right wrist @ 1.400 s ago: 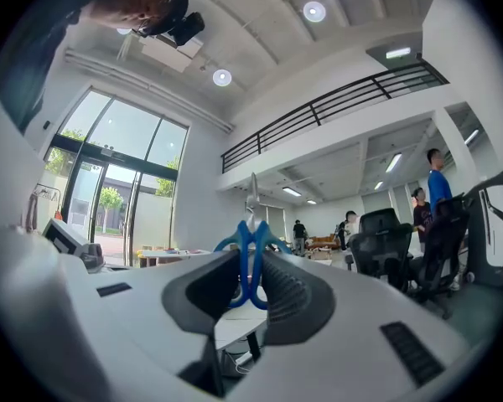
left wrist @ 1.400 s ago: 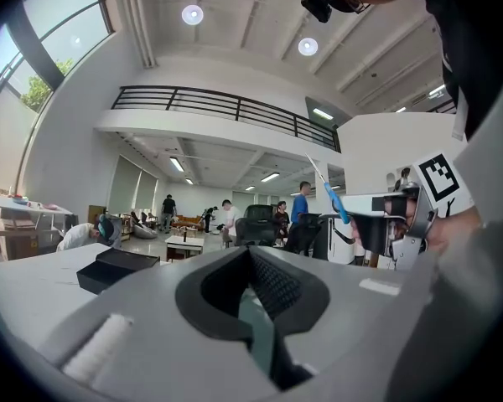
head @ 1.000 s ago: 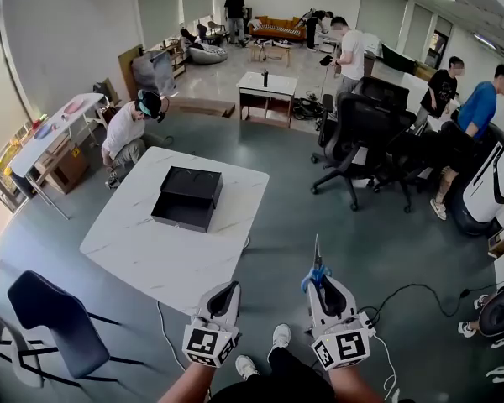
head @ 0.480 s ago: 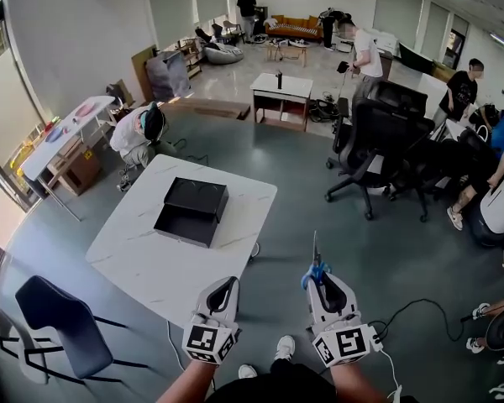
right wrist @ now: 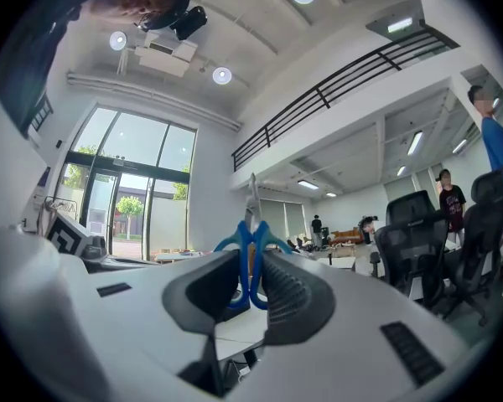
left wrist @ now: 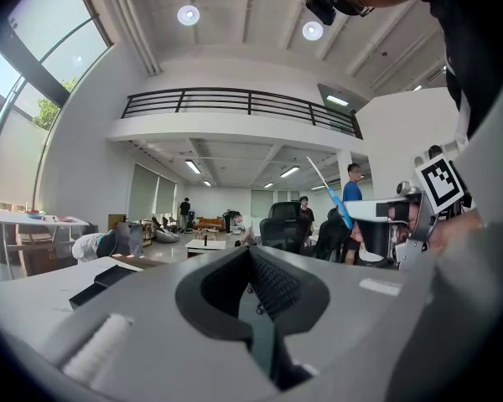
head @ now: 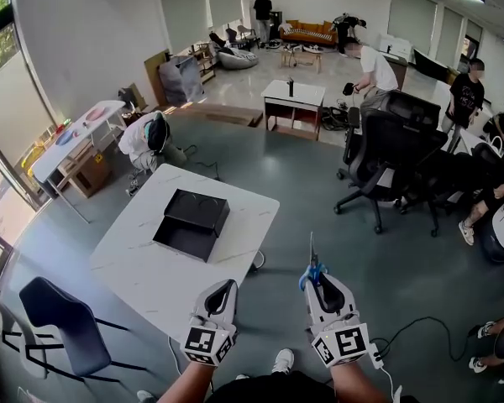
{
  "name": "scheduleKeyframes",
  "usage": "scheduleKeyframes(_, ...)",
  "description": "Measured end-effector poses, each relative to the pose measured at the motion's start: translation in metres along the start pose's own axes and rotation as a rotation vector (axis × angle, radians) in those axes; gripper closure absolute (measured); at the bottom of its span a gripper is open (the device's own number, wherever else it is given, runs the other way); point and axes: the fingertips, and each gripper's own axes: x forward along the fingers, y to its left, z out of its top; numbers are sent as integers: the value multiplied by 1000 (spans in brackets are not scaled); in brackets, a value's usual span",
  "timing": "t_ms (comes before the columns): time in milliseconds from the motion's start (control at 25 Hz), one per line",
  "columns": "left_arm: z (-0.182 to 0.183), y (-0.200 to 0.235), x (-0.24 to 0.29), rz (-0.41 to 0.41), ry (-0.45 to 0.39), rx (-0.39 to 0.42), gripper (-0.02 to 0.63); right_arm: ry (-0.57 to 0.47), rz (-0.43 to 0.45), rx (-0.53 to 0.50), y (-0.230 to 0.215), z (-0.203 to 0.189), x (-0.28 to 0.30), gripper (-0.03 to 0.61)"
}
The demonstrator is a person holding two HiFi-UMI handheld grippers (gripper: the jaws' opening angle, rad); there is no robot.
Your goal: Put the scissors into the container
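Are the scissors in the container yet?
Out: right gripper clamps the scissors by the handles, away from the container on the table.

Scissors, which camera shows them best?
The right gripper view: the scissors sit close and centred, blue handles clamped in the right claw. The head view and left gripper view show them small.

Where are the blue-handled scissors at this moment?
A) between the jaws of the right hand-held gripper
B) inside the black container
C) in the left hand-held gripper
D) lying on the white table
A: the right hand-held gripper is closed on the scissors by their blue handles, with the blades sticking out beyond the jaws.
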Motion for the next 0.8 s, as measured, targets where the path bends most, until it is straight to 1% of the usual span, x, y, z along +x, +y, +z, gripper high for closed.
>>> scheduleKeyframes(160,-2,2,11,27,9,10,604,11,43,42,-13,-8,18,488)
scheduleKeyframes(400,-2,29,0,145,9,-23,604,33,119,91,-6,-18,43,489)
scheduleKeyframes(600,-2,58,-3,201,13,-14,604,26,181,77,9,-14,79,489)
scheduleKeyframes(800,-7,84,-3,226,17,-33,604,40,217,66,26,-18,111,488)
